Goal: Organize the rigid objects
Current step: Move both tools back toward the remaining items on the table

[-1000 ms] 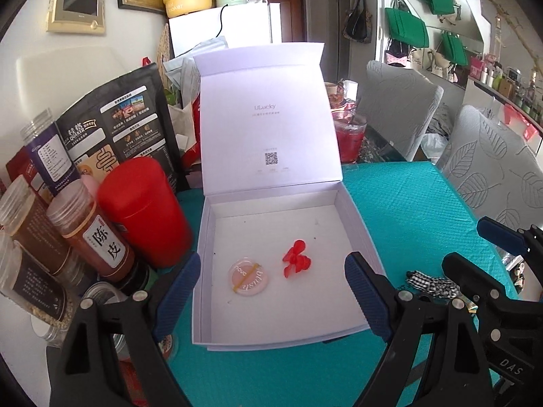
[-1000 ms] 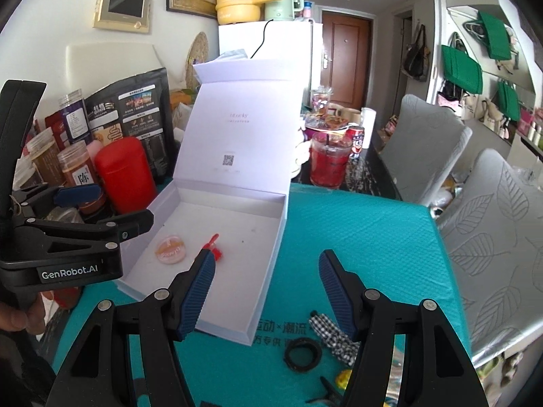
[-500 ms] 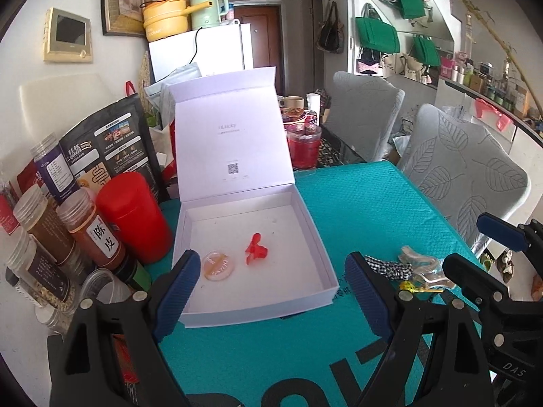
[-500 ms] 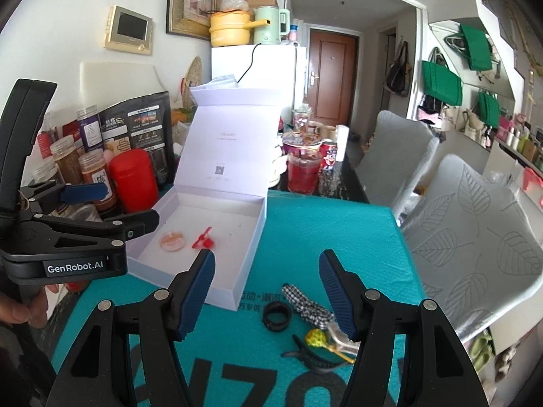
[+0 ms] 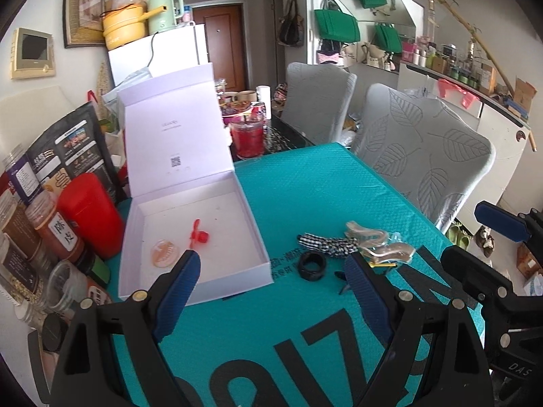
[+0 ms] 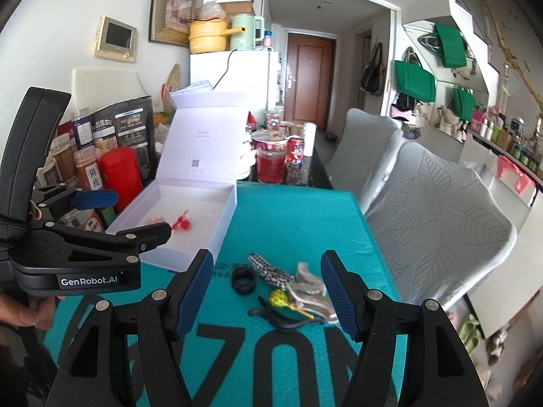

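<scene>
Only right view shows yellow clip [image 6: 279,297] between right tool [image 6: 268,291] fingers.

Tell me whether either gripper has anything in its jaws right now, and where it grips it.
Nothing is held. The left gripper and the right gripper both have their jaws open and empty above the teal table mat.

Bare teal surface [image 5: 339,183] lies open on the far right, while the raised lid [image 5: 176,135] walls the white box [image 5: 200,288] on its far side, jars [image 5: 57,227] crowd its left, and the near clutter [image 6: 288,291], seemingly clips, fills the gap before the right claw [image 6: 268,295].
</scene>
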`<act>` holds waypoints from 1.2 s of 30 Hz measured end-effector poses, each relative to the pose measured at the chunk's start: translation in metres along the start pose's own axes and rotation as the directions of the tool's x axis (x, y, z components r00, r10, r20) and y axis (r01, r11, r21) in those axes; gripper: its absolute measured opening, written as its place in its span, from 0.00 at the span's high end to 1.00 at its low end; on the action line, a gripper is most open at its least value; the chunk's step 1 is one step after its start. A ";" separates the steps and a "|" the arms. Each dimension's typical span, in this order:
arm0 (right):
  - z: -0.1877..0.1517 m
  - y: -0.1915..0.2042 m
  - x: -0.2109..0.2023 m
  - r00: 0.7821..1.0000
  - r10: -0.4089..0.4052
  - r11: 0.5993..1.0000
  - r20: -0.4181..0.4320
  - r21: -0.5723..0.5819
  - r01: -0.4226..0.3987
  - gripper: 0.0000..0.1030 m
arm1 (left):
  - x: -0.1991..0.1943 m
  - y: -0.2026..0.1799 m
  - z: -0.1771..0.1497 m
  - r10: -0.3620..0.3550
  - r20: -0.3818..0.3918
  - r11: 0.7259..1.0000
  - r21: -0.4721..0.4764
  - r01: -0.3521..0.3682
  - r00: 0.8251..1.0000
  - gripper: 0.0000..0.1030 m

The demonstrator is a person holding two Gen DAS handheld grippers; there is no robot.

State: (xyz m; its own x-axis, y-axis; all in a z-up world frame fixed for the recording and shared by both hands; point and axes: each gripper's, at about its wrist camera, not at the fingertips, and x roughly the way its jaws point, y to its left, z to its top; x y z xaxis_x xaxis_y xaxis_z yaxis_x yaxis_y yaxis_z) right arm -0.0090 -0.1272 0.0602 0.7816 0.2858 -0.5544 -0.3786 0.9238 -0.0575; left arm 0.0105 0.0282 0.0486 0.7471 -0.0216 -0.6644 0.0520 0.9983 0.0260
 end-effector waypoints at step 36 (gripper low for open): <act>-0.071 -0.069 0.067 0.987 -0.033 0.975 -0.154 0.211 0.065 0.33 | 0.135 -0.039 -0.020 -0.135 -0.126 0.974 0.167 0.155 0.983 0.22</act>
State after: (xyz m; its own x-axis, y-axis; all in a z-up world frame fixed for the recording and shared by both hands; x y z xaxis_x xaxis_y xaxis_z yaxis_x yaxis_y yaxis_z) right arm 0.0346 -0.1896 -0.0320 0.7077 0.2126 -0.6737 -0.2136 0.9734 0.0828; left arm 0.0958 -0.0126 -0.0569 0.6439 -0.1488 -0.7505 0.2769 0.9597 0.0473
